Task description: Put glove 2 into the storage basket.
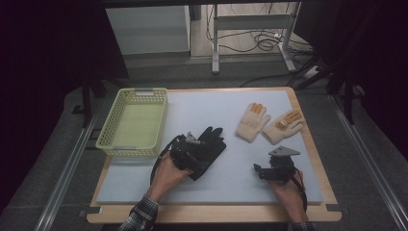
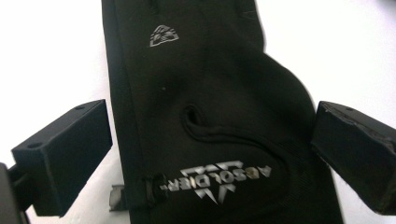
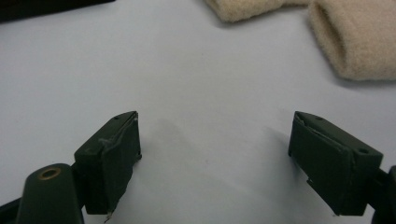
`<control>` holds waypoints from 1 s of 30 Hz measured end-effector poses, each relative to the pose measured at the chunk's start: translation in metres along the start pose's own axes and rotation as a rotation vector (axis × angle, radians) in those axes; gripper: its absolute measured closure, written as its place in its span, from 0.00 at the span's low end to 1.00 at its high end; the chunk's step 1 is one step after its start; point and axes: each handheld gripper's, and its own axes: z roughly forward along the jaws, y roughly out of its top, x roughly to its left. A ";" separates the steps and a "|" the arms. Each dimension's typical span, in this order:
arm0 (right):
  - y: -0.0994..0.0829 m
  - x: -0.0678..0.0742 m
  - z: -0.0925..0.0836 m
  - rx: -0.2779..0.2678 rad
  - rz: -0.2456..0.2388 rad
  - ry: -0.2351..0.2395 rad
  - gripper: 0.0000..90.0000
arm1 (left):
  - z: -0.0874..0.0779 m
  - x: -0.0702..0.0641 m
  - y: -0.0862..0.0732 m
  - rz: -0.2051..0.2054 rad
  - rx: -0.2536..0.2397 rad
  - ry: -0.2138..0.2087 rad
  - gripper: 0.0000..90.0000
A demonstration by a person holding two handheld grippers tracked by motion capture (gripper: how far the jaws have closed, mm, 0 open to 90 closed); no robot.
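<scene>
Black glove [image 1: 208, 148], fingers toward far-right

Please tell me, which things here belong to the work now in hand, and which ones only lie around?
In the work:
black glove, between the open jaws of the left gripper
yellow basket, beside it

Lying about:
two cream gloves
right gripper, open over the bare mat

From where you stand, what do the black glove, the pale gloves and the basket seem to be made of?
The black glove looks like smooth, matte stretch fabric with silvery printed logos. The pale gloves look like fuzzy knit or fleece, with orange patches on the fingers. The basket looks like hard, pale yellow-green plastic, its walls pierced in a grid.
</scene>
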 end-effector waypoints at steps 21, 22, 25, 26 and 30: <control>0.000 0.000 0.000 0.000 -0.002 -0.001 0.18 | 0.023 -0.005 0.002 0.049 0.105 0.029 0.03; 0.000 0.000 0.000 0.000 -0.002 -0.001 0.18 | 0.023 -0.006 0.002 0.049 0.110 0.036 0.05; 0.000 0.000 0.000 0.000 -0.002 -0.001 0.18 | 0.018 -0.009 0.003 0.045 0.114 0.057 0.18; 0.000 0.000 0.000 0.000 -0.003 -0.002 0.18 | 0.016 -0.008 0.003 0.045 0.109 0.040 0.27; 0.000 0.001 0.000 -0.001 -0.004 -0.004 0.18 | 0.012 0.004 0.004 0.014 0.103 0.034 0.54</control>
